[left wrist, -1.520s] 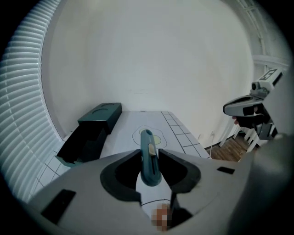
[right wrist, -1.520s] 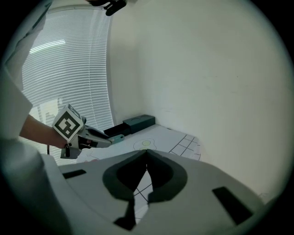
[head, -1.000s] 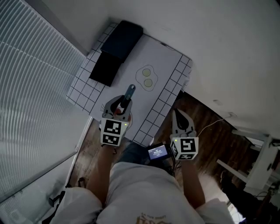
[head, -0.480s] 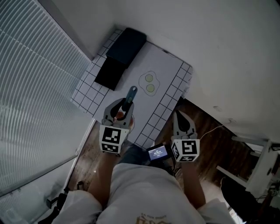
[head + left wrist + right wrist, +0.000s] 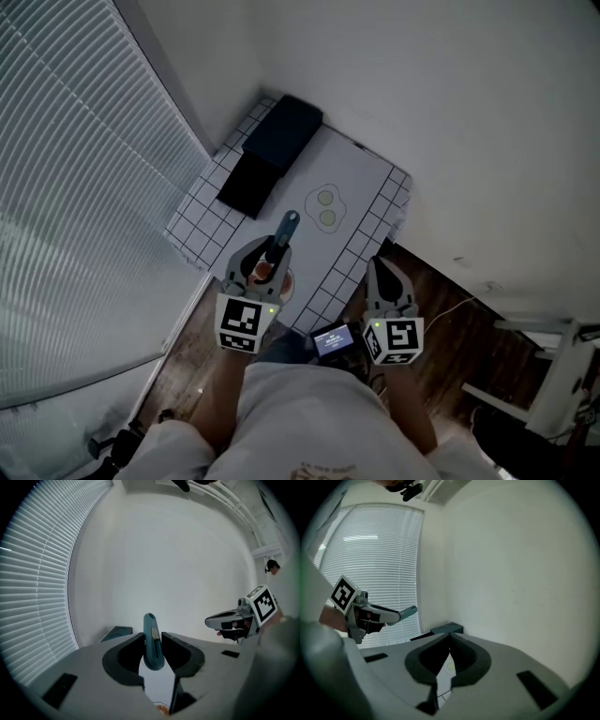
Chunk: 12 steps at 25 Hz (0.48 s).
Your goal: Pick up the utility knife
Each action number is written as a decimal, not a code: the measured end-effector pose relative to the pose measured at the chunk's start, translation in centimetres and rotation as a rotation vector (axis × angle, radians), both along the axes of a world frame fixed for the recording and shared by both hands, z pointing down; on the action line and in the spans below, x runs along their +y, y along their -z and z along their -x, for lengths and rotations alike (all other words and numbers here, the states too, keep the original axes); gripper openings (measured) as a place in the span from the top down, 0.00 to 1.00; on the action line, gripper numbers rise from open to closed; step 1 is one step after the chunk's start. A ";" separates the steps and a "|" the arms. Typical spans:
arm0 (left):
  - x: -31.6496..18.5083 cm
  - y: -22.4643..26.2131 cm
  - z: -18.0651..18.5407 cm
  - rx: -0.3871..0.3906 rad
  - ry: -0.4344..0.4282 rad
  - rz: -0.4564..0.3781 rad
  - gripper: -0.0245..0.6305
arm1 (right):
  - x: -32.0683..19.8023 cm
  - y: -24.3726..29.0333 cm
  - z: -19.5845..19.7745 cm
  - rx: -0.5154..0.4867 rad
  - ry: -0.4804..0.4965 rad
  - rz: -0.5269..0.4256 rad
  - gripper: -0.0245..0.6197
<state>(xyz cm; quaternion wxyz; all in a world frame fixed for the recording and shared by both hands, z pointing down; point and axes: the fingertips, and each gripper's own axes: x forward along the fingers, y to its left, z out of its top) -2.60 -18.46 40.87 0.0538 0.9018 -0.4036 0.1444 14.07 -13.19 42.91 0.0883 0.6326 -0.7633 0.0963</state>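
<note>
- Both grippers sit higher than a second ago, and the left gripper (image 5: 266, 251) has carried the knife (image 5: 282, 232) up off the table (image 5: 361, 178).
- Left jaws clamp the knife (it sticks out forward); the right gripper (image 5: 380, 269) has its jaws together on nothing.
- Pickup looks done; next, just hold the grip steady.

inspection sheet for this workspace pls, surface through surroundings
surface: white table with a grid edge.
job's things: utility knife, clamped in the left gripper, pointing forward.
clutter: dark box and black slab at the far end; two green discs mid-table.
grippers: left gripper shut on the utility knife; right gripper shut, empty.
cables: thin white cable on the wood floor, right side.
surroundings: blinds at left, white wall behind.
</note>
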 end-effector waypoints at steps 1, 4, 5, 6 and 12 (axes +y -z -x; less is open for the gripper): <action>0.1 0.4 0.0 0.006 0.000 -0.005 0.77 | 0.0 0.4 0.1 -0.004 0.002 -0.010 0.95; 0.5 1.6 0.0 0.023 -0.004 -0.028 0.77 | -0.2 1.9 0.4 -0.035 -0.004 -0.052 0.95; 0.7 2.1 0.1 0.028 -0.005 -0.038 0.77 | -0.2 2.3 0.5 -0.041 -0.004 -0.066 0.95; 0.8 2.5 0.2 0.033 -0.006 -0.049 0.77 | -0.3 2.7 0.7 -0.039 -0.001 -0.077 0.95; 1.3 3.8 0.1 0.050 -0.011 -0.073 0.77 | -0.5 4.0 1.6 0.024 0.030 -0.107 0.95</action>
